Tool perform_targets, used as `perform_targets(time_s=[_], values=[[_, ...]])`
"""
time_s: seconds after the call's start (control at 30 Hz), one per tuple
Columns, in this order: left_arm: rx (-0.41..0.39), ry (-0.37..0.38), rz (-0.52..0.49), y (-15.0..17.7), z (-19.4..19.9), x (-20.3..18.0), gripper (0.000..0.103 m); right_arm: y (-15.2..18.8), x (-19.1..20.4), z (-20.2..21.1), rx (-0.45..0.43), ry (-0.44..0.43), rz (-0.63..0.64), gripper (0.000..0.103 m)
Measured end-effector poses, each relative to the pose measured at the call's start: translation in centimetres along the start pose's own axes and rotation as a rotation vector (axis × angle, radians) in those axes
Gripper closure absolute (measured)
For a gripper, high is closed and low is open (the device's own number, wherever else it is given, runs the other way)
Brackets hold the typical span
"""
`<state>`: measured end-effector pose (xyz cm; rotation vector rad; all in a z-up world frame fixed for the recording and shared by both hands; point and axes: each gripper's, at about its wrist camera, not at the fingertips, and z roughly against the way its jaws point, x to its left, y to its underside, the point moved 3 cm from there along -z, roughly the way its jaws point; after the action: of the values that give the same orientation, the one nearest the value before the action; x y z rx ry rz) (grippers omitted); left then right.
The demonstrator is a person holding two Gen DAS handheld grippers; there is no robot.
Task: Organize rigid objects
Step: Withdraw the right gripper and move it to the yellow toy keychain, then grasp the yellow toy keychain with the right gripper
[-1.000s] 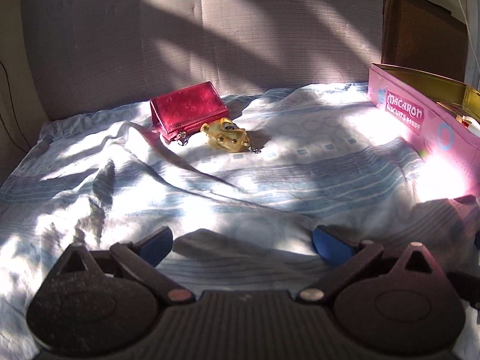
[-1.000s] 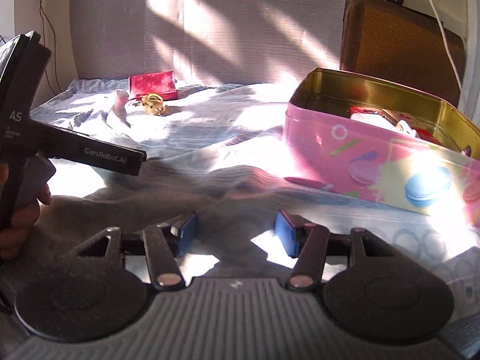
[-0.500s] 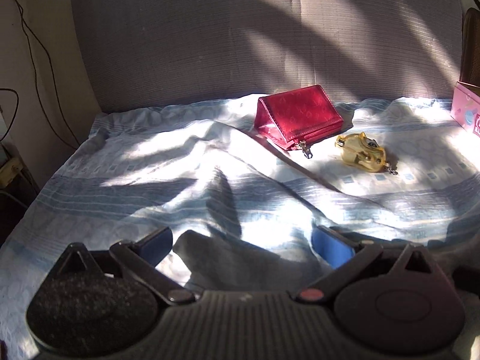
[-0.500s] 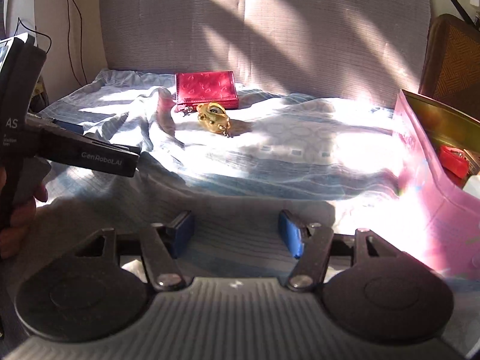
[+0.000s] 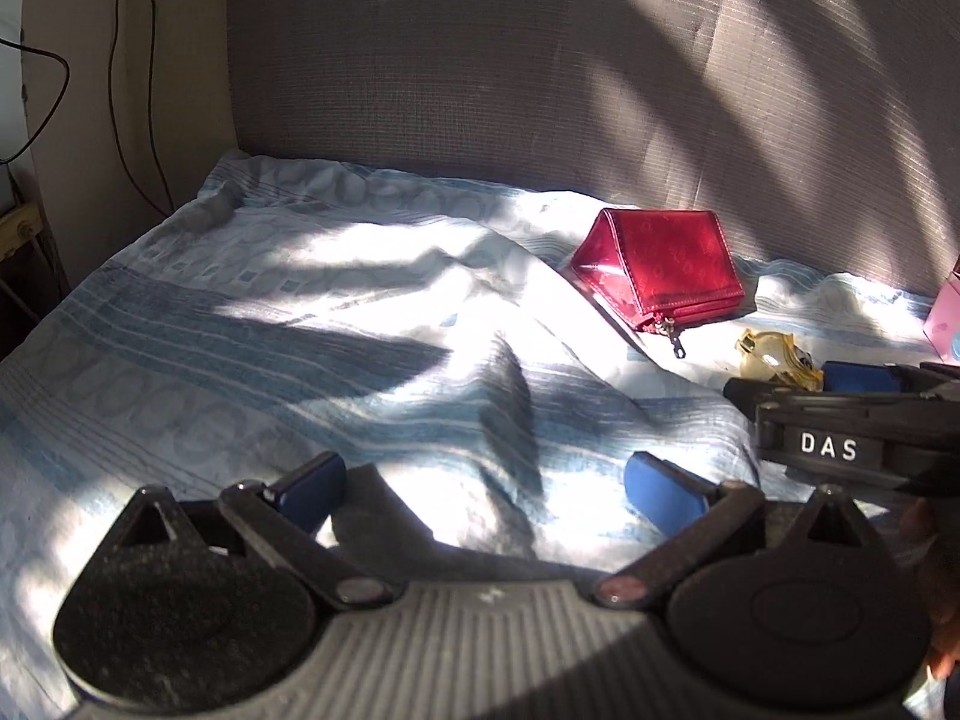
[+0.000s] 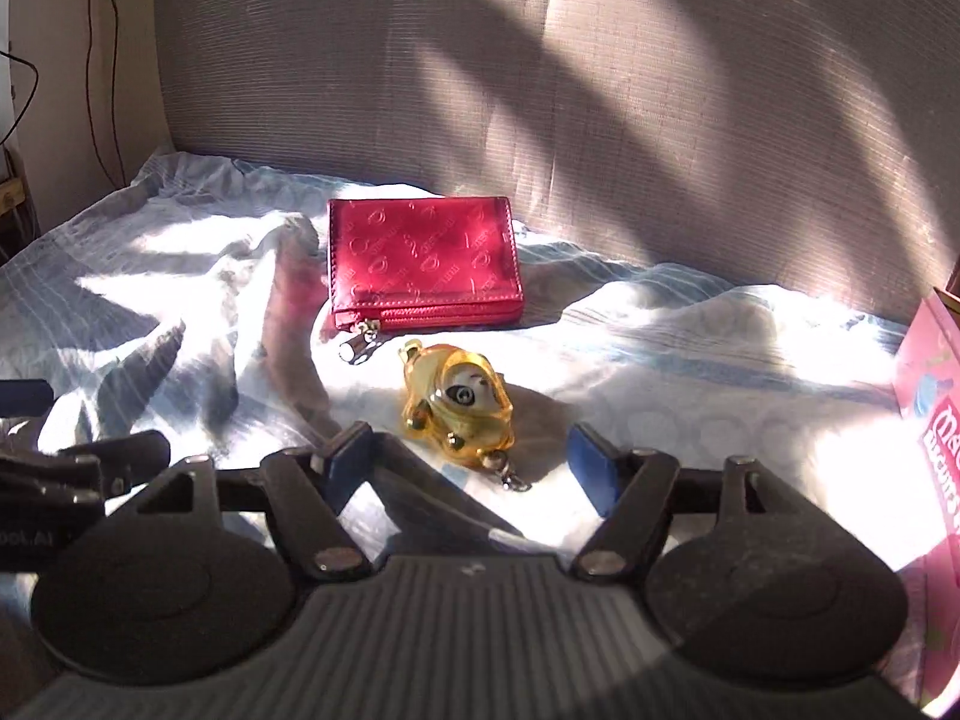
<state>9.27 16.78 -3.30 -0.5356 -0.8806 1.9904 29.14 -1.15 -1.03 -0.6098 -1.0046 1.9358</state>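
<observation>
A yellow toy keychain (image 6: 459,405) lies on the blue-white bedsheet (image 6: 690,360), just in front of a red zip wallet (image 6: 423,258). My right gripper (image 6: 471,462) is open and empty, its blue fingertips on either side of the near end of the keychain. In the left wrist view the wallet (image 5: 666,276) and the keychain (image 5: 774,357) are at the right, with the right gripper's body partly covering the keychain. My left gripper (image 5: 486,489) is open and empty over bare sheet, well left of both objects.
A pink macaron tin shows at the right edge of the right wrist view (image 6: 933,396) and as a sliver in the left wrist view (image 5: 945,324). A grey padded headboard (image 6: 600,90) backs the bed. Cables hang on the wall at the left (image 5: 120,72).
My right gripper has moved forward and left, from near the tin up to the keychain. My left gripper has swung left, so the wallet and keychain shifted to the right of its view.
</observation>
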Motion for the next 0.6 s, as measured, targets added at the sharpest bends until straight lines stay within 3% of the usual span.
perform_targets(time_s=[0.17, 0.23, 0.27, 0.6], values=[[0.001, 0.0, -0.007, 0.0, -0.1, -0.1, 0.001, -0.7, -0.5, -0.9, 0.012, -0.044, -0.048, 0.03], [0.001, -0.002, -0.011, 0.0, -0.1, -0.1, 0.001, -0.4, 0.0, -0.2, -0.005, -0.078, -0.023, 0.057], [0.001, -0.002, -0.012, 0.0, -0.1, -0.2, 0.001, -0.2, 0.3, 0.1, -0.006, -0.082, -0.013, 0.061], [0.002, -0.001, -0.084, 0.3, 0.1, -1.3, 0.001, 4.5, 0.4, 6.5, -0.003, -0.167, 0.066, 0.061]])
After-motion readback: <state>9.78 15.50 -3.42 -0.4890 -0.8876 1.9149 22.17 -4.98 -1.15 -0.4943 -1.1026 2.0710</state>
